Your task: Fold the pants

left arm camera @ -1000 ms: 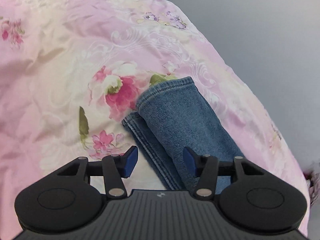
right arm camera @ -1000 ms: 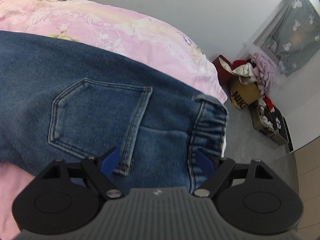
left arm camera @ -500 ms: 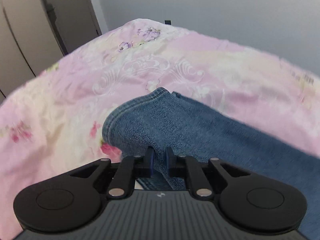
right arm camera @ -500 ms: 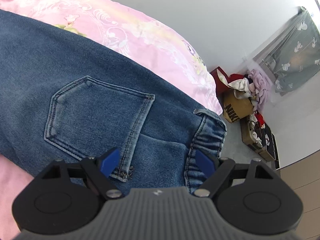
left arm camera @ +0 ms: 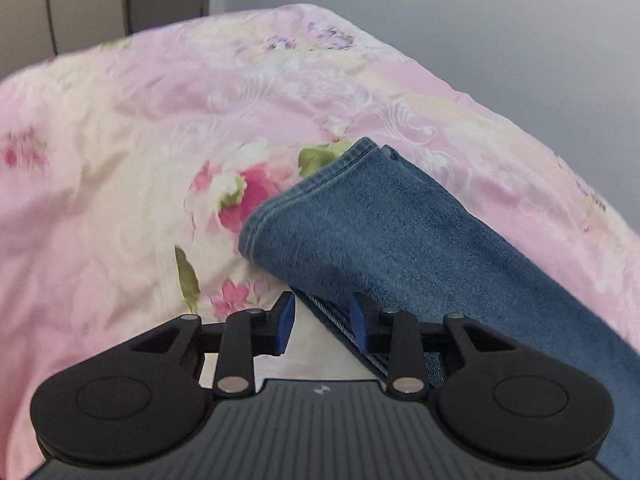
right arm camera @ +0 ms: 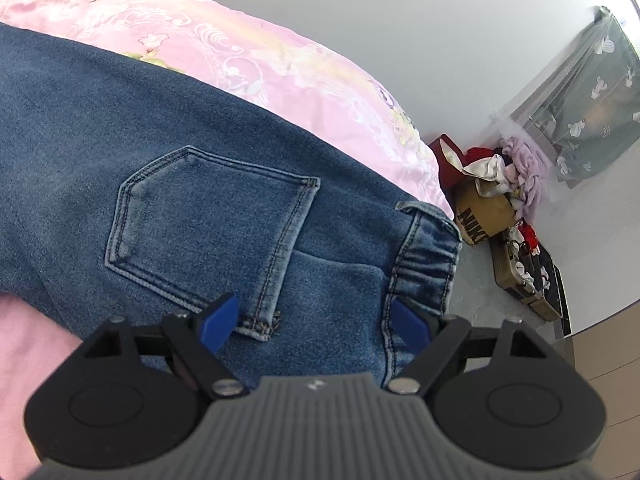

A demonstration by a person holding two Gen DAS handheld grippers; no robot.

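Observation:
Blue jeans lie on a pink floral bedspread (left arm camera: 140, 140). In the left wrist view the doubled leg end (left arm camera: 380, 232) with its stitched hem points up and left. My left gripper (left arm camera: 321, 322) hovers at its near edge with the jaws opening. The lower layer's edge runs beside the right pad, and neither pad presses on it. In the right wrist view the seat of the jeans shows a back pocket (right arm camera: 200, 216) and the gathered waistband (right arm camera: 424, 256). My right gripper (right arm camera: 314, 322) is wide open just above the cloth between pocket and waistband.
The bed's edge drops off just right of the waistband to a grey floor (right arm camera: 472, 292). A cardboard box (right arm camera: 484, 208) heaped with clothes and other boxes stand against the wall. A grey curtain (right arm camera: 584, 100) hangs at far right. Wardrobe doors (left arm camera: 80, 0) stand behind the bed.
The left jaws closed onto the leg's hem half a second ago and have since parted, leaving the leg end on the bed. The right gripper stayed open over the waistband, barely shifting.

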